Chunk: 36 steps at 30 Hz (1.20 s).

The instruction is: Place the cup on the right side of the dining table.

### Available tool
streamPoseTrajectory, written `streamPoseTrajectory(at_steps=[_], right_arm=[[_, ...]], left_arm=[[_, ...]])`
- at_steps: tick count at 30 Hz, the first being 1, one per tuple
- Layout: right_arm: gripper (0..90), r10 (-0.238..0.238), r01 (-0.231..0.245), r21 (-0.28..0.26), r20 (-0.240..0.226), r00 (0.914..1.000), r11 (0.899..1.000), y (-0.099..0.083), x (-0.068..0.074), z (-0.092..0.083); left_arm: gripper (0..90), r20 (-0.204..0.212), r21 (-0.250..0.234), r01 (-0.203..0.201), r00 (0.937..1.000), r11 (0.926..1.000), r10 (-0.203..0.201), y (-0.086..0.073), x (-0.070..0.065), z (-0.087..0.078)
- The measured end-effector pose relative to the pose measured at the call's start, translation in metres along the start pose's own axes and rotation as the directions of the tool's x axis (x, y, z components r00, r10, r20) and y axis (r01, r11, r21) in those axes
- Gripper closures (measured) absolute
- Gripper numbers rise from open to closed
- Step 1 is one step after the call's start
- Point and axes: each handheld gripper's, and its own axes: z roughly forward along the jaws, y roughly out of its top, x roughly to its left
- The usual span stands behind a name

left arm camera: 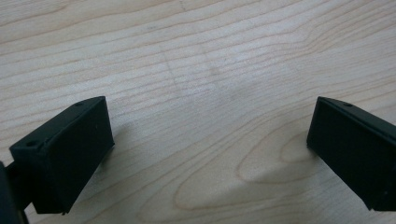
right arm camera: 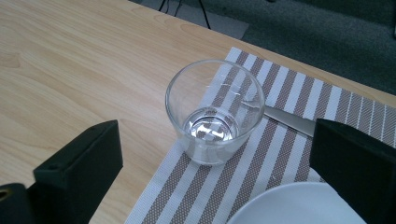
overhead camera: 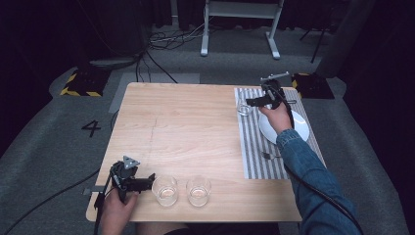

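Note:
My right gripper hovers over the far left corner of a striped placemat, and its jaws stand open. In the right gripper view a clear empty glass stands upright on that corner, ahead of and below the black fingers, untouched by them. The same glass sits just left of the gripper tips in the high view. My left gripper rests at the table's front left, open, with bare wood between its jaws. Two more clear glasses stand just to its right.
A white plate lies on the placemat under my right hand, and its rim shows by the right finger. A metal utensil lies behind the glass, another near the mat's front. The wooden table stretches between both hands.

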Motion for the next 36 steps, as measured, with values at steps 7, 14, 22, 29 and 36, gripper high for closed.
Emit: streamPoseTrajectory(at_steps=[7, 14, 22, 29, 36], right_arm=[[2.9, -0.003, 0.002, -0.033, -0.034, 0.9994, 0.999, -0.007, -0.003, -0.032], [2.9, -0.015, 0.013, -0.050, -0.049, 0.9987, 0.999, -0.012, 0.001, -0.060], [2.9, -0.037, 0.035, -0.030, -0.072, 0.9967, 0.999, -0.021, 0.005, -0.087], [3.4, -0.054, 0.053, -0.017, -0.079, 0.9954, 0.998, -0.031, 0.007, -0.108], [7.2, -0.063, 0.063, 0.008, -0.087, 0.9943, 0.998, -0.044, 0.013, -0.124]], left_arm=[[0.5, 0.000, 0.000, 0.000, 1.0000, 1.0000, 0.000, 0.000, 0.000, 0.000], [0.5, 0.000, 0.000, 0.000, 1.0000, 1.0000, 0.000, 0.000, 0.000, 0.000], [0.5, 0.000, 0.000, 0.000, 1.0000, 1.0000, 0.000, 0.000, 0.000, 0.000], [0.5, 0.000, 0.000, 0.000, 1.0000, 1.0000, 0.000, 0.000, 0.000, 0.000], [0.5, 0.000, 0.000, 0.000, 1.0000, 1.0000, 0.000, 0.000, 0.000, 0.000]])
